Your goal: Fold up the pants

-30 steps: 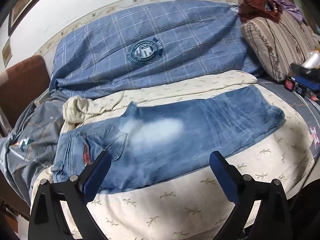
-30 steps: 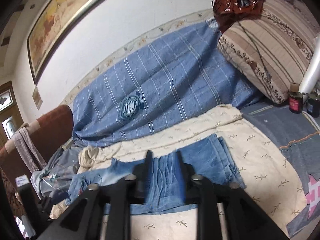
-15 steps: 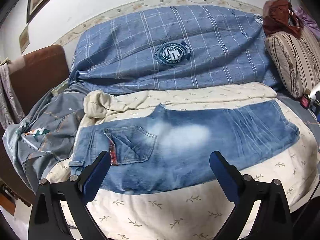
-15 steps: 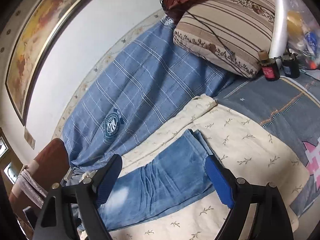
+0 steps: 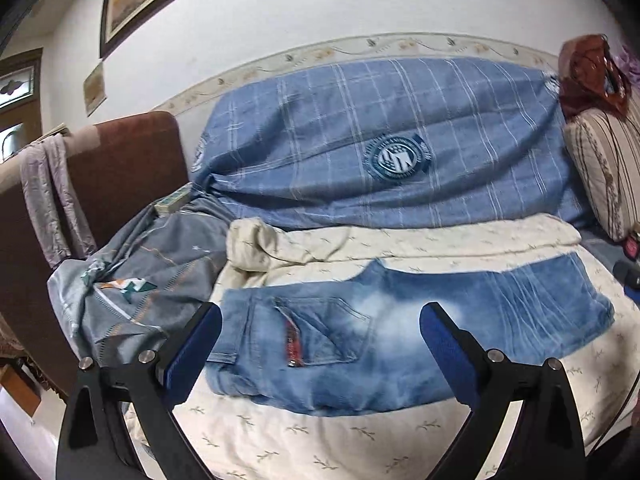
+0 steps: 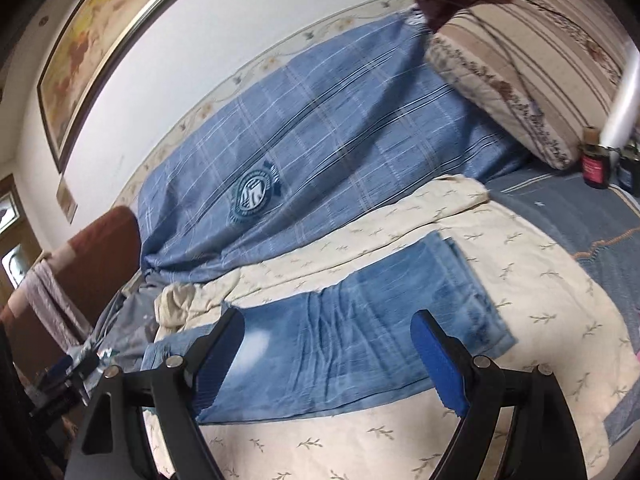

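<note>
Since a second ago the right hand-held gripper (image 6: pixel 324 356) has gone from pressed together on the denim to spread wide and empty, and the left hand-held gripper (image 5: pixel 320 340), spread throughout, has swung toward the waist end. The faded blue denim pants (image 5: pixel 400 340), already doubled leg over leg, lie flat on the cream leaf-print blanket (image 5: pixel 320 440) just ahead of both grippers. Their long axis runs across the view, waistband beyond the left gripper's left finger, hems out past its right finger.

Only the left view shows the back pocket with a red tab (image 5: pixel 320 332) and the grey patterned sheet (image 5: pixel 140 280) off to its left. Only the right view shows the two small dark jars (image 6: pixel 596 164) far right, beside the striped beige pillow (image 6: pixel 520 60).
</note>
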A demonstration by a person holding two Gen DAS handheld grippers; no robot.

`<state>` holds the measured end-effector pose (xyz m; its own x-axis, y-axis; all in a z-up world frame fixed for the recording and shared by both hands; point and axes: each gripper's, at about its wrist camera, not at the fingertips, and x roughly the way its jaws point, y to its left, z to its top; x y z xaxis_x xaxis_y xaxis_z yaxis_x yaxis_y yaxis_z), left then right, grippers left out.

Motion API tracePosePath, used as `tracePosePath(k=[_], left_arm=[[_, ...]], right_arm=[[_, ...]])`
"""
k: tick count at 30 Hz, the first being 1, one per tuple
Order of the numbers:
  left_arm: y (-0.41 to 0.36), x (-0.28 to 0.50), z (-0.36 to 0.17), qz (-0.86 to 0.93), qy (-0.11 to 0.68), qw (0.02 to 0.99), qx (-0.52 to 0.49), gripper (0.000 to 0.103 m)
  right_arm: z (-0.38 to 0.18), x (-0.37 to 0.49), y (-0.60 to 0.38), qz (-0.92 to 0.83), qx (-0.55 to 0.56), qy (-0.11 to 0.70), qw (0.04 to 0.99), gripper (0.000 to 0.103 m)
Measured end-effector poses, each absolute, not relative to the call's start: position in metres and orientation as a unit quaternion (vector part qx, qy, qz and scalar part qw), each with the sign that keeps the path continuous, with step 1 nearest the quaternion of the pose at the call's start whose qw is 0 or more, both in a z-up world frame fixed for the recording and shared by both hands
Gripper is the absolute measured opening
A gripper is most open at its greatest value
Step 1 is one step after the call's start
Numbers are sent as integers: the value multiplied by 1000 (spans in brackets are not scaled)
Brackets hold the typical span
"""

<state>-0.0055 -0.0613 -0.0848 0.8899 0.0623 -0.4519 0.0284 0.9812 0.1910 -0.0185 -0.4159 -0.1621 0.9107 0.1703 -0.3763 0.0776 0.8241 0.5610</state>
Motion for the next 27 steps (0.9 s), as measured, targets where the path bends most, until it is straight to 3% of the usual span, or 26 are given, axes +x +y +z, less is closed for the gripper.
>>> tracePosePath(k=[27], left_arm=[[-6,8,-75,81,235,967,55,100]], right_arm=[[-168,-20,-430,-18,290,221,931,88]])
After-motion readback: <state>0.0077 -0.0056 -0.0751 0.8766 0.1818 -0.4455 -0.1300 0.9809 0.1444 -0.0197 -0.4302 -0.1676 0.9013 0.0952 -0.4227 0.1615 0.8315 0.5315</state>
